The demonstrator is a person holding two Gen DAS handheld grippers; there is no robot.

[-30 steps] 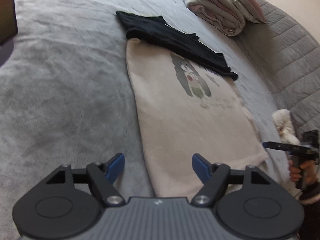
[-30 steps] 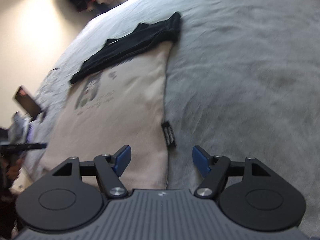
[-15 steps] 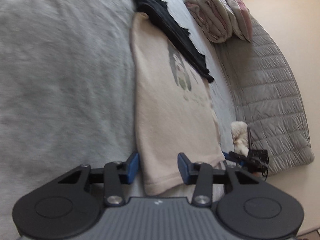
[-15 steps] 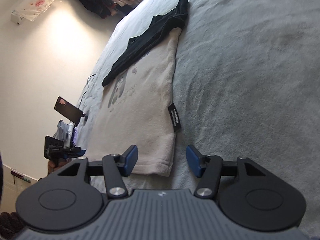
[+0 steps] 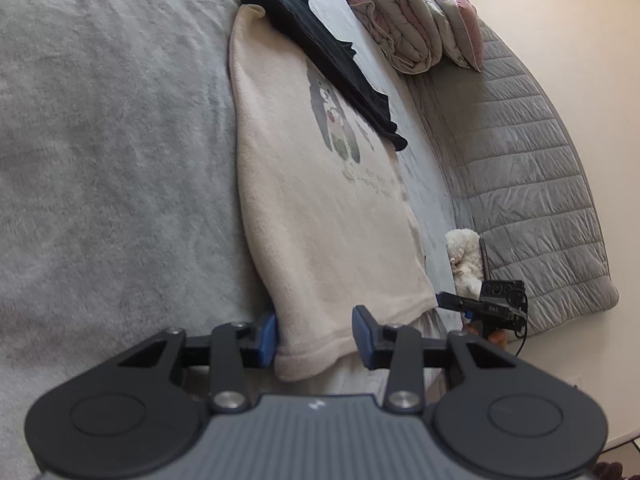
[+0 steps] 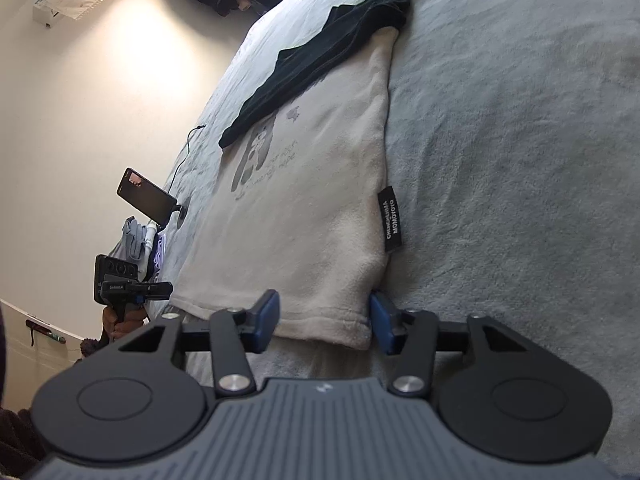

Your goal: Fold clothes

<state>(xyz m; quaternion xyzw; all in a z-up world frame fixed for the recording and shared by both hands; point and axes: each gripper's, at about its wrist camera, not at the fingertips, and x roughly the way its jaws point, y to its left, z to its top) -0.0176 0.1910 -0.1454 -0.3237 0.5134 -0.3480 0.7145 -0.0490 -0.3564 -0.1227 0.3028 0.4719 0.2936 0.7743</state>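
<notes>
A cream top with a cartoon picture lies flat on the grey bed. A black garment lies across its far end. The left gripper sits at one near corner of the top. Its jaws have just been closing, with the hem between them, but the blue pads do not squeeze it yet. The right gripper sits at the other near corner (the side with the black tag). Its jaws have just been closing too, around the hem, still a little apart.
</notes>
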